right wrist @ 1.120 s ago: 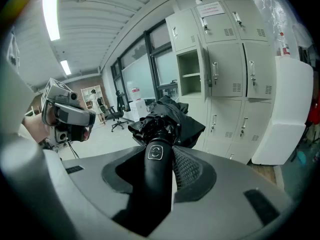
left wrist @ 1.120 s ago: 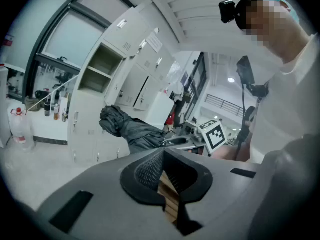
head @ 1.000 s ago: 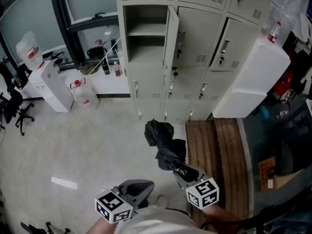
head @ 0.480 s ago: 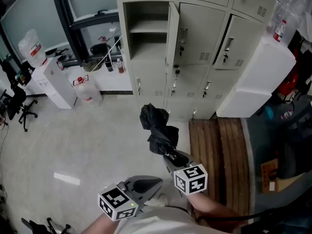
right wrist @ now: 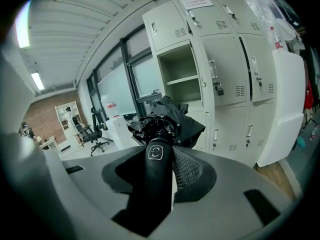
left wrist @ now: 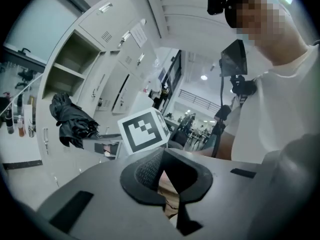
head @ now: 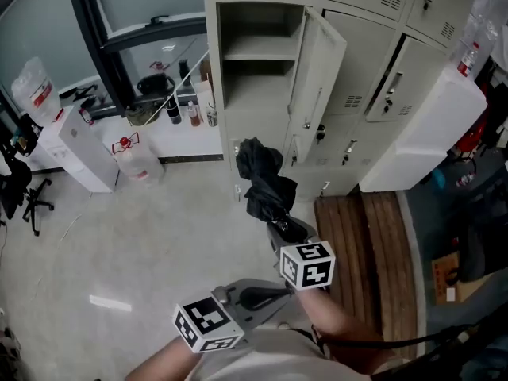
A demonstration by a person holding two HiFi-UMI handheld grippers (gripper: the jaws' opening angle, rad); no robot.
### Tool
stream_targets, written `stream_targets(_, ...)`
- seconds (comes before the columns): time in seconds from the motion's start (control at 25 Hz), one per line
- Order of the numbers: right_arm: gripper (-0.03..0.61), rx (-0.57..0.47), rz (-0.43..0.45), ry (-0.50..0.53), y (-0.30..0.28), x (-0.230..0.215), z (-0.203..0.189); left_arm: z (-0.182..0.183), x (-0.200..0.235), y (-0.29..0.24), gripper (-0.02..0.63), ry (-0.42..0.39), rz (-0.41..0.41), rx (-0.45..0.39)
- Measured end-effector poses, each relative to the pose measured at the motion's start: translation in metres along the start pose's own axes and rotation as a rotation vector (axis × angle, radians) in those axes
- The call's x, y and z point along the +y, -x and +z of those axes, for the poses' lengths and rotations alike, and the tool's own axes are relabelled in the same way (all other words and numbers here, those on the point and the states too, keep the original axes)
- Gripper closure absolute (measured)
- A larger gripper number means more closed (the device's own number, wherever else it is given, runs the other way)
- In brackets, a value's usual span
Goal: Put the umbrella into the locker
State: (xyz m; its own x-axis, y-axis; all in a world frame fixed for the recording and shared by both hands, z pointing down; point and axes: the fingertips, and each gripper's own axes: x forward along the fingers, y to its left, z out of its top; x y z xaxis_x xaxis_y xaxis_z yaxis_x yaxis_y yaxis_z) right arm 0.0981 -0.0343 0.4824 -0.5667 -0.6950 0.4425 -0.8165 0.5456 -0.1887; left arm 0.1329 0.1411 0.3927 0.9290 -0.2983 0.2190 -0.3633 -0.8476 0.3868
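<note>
A black folded umbrella [head: 262, 182] points up and away toward the lockers. My right gripper [head: 287, 230] is shut on its handle [right wrist: 155, 174], and its bunched canopy [right wrist: 170, 116] sticks out beyond the jaws. The open locker [head: 258, 78] stands just past the umbrella; it has a shelf inside, and its door [head: 317, 78] swings out to the right. My left gripper [head: 274, 294] hovers low beside the right one, shut, with nothing between its pads. From the left gripper view I see the umbrella [left wrist: 70, 121] at the left, in front of the open locker [left wrist: 70, 66].
A white water dispenser [head: 79, 145] and a water jug [head: 135, 157] stand on the floor at left. Bottles [head: 178, 109] line a low ledge by the window. A wooden platform [head: 365, 252] and a big white slab [head: 421, 141] lie right of the lockers.
Both grippers moved forward toward the lockers. The umbrella now sits right in front of the open compartment. The locker door looks nearer and swung further right.
</note>
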Motion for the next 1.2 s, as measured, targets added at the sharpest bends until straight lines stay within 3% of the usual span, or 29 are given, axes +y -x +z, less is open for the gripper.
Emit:
stream_targets(0.48,0.419,-0.061,-0.145,-0.036,-0.126,0.01,0.093,0.035,0.095,0.085,0.603,-0.061,-0.147,0.051)
stream_targets(0.64,0.419,-0.069,-0.17,-0.025,-0.162,-0.008,0.121,0.05,0.121,0.084,0.604,-0.024,-0.177,0.021)
stream_targets(1.2,0.419,-0.093,-0.189,0.001,-0.301,-0.094,0.222,0.136,0.25,0.045,0.603,-0.052,-0.169,0.038)
